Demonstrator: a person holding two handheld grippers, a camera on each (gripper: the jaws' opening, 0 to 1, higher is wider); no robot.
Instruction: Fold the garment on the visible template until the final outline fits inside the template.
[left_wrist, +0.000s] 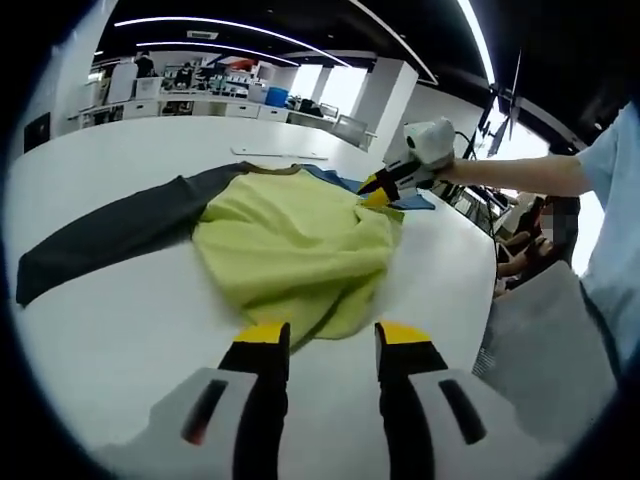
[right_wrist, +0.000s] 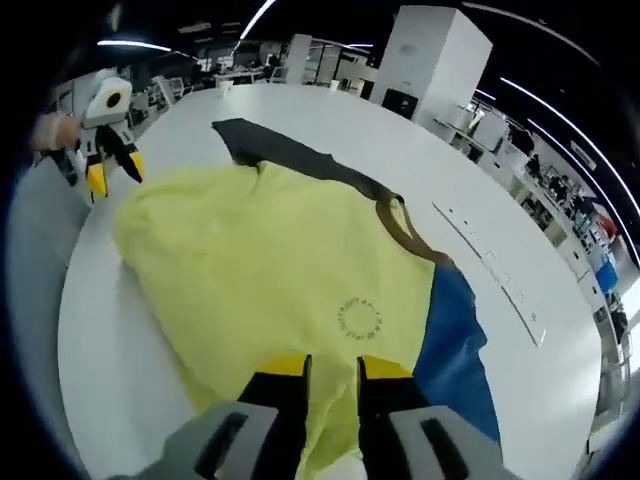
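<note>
White bench (left_wrist: 120, 330) in an open office carries our garment (left_wrist: 290, 245), yellow-green body bunched, grey sleeve (left_wrist: 110, 235) stretched long toward the left.
We hold the left hand-held gripper (left_wrist: 328, 345) with jaws apart just short of the hem; our right hand-held gripper (right_wrist: 333, 372) sits over soft, creased knit beside the blue sleeve (right_wrist: 455, 340), and we cannot tell whether it pinches cloth.

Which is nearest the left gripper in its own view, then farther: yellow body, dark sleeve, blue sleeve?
1. Yellow body: just ahead of the left gripper, hem near its fingers.
2. Dark sleeve: farther, stretched out to the view's left.
3. Blue sleeve: farthest, beyond the yellow, by the right gripper.
</note>
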